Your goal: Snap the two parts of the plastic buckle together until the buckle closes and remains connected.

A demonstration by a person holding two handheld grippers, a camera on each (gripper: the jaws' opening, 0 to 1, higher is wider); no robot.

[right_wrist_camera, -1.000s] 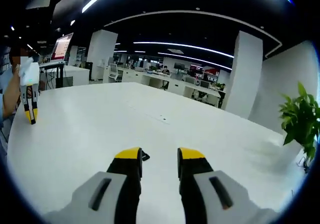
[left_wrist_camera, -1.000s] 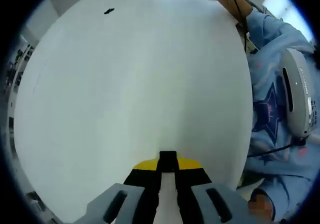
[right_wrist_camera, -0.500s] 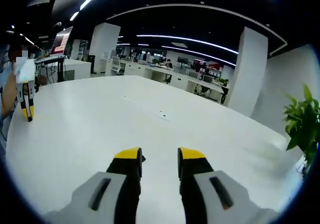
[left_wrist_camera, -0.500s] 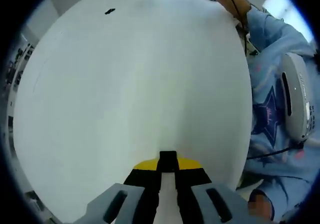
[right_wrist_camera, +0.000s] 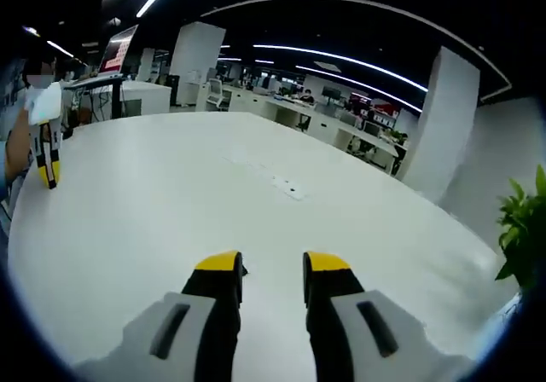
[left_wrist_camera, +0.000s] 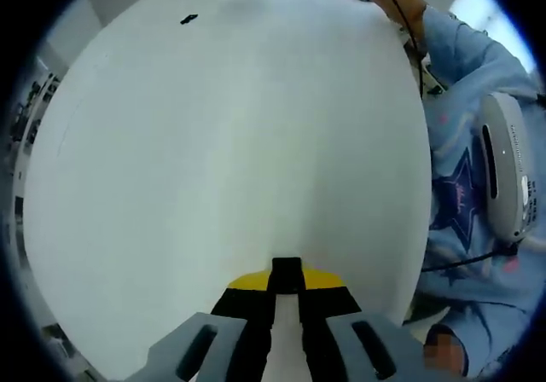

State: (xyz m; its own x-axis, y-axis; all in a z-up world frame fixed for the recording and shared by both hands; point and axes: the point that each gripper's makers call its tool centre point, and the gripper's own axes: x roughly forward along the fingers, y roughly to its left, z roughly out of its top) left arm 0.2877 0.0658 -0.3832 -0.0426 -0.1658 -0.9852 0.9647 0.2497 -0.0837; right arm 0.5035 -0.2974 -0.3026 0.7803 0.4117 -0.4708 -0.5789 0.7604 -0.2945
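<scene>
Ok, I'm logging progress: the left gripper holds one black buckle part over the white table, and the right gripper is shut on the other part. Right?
Not quite. The right gripper view shows the right gripper open, nothing between its jaws; the other buckle part lies on the white table beside one tip. The left gripper does hold a black buckle part.

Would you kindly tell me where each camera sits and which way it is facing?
Left gripper view: rides the left tongs, gripping one buckle half, looking down on the table; a blue sleeve at right.
Right gripper view: rides the right tongs, looking across the table toward an office; a hand at left.
Shared: the table, the loose buckle half and the left tongs.
</scene>
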